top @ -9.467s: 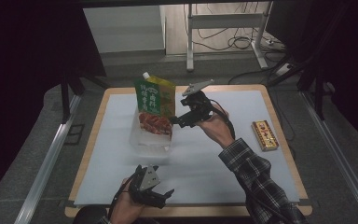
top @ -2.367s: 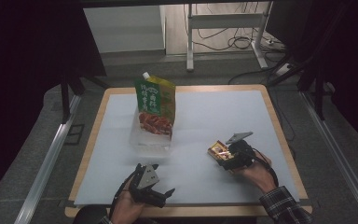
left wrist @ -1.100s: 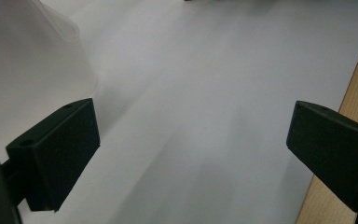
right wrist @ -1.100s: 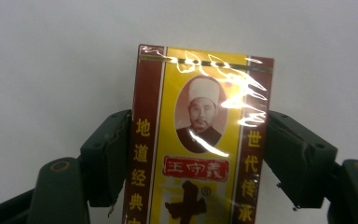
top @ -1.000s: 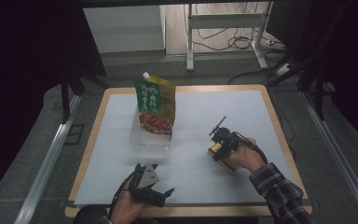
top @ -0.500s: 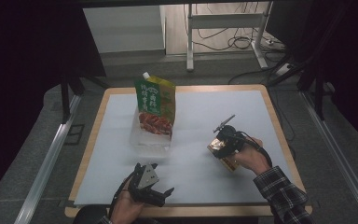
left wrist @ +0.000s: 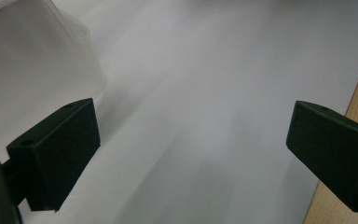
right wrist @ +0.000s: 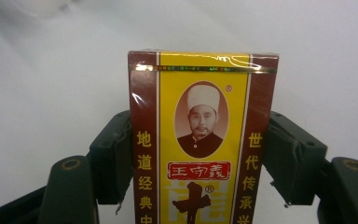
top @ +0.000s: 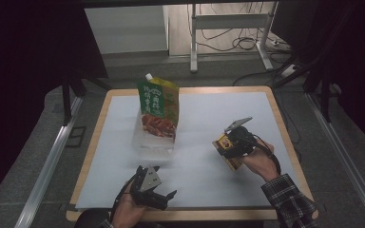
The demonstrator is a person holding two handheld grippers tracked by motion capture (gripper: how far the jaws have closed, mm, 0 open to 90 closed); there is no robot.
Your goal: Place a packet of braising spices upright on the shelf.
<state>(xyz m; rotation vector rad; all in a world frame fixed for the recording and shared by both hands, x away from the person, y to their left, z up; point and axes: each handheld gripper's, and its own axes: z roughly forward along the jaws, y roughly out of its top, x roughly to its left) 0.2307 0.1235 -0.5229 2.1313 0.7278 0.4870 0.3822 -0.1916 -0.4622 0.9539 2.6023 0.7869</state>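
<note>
Right gripper view: a yellow-and-maroon box is clamped between the right gripper pads, while the left gripper is held wide open, empty, above the desk.

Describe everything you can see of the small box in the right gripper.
The small box is a flat rectangular carton, yellow in the middle with dark red side bands, a portrait in an oval, Chinese characters and a glossy film wrap. The right gripper clamps it by its two long sides, one black jaw on each red band. In the high view it sits tilted above the white table mat, right of centre.
</note>
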